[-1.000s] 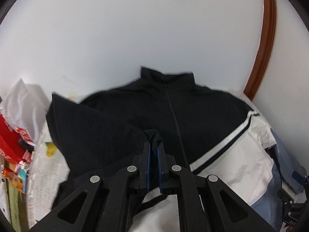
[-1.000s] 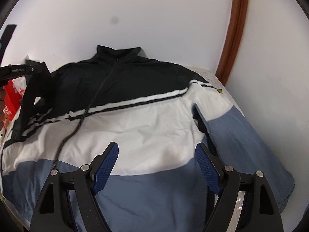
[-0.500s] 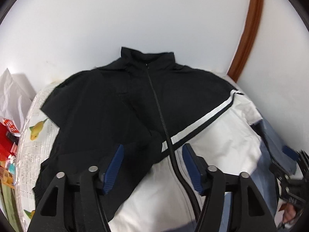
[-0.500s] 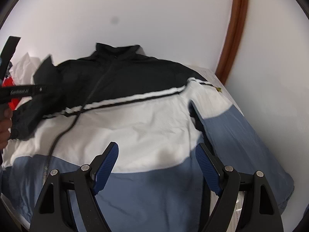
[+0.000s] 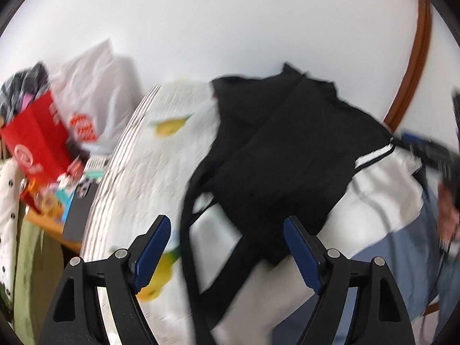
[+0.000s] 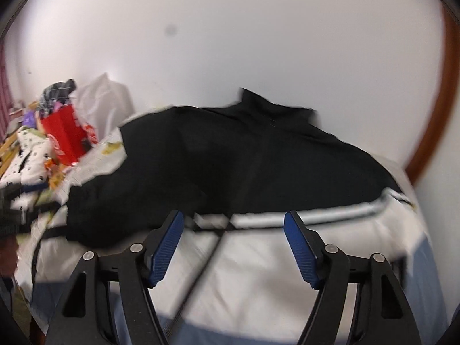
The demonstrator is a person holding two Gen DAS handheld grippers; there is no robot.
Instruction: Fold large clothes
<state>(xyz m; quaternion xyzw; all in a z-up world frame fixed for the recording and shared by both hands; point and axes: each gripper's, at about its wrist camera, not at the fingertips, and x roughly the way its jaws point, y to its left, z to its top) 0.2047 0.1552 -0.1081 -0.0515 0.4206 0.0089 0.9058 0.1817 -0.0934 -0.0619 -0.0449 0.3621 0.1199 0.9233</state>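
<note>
A black, white and blue zip jacket [image 5: 287, 149] lies spread on the table, its black sleeve folded across the chest. My left gripper [image 5: 227, 224] hovers over the jacket's left edge. Its jaws are opening, and the pads press on nothing. My right gripper [image 6: 233, 218] hangs above the white stripe and zip of the jacket [image 6: 258, 158]. Its jaws are closing a little, with only cloth far below them. Both views are blurred by motion. The right gripper [image 5: 428, 149] shows at the right edge of the left wrist view.
A fruit-print tablecloth [image 5: 149, 158] covers the table. Left of it stand a red box [image 5: 37, 141], a white plastic bag [image 5: 95, 97] and other clutter. A white wall rises behind, with a brown wooden frame [image 5: 414, 72] at the right.
The left gripper opened, let go of the black sleeve and swung left; the sleeve now lies on the jacket's body. The right gripper moved up over the jacket and narrowed slightly.
</note>
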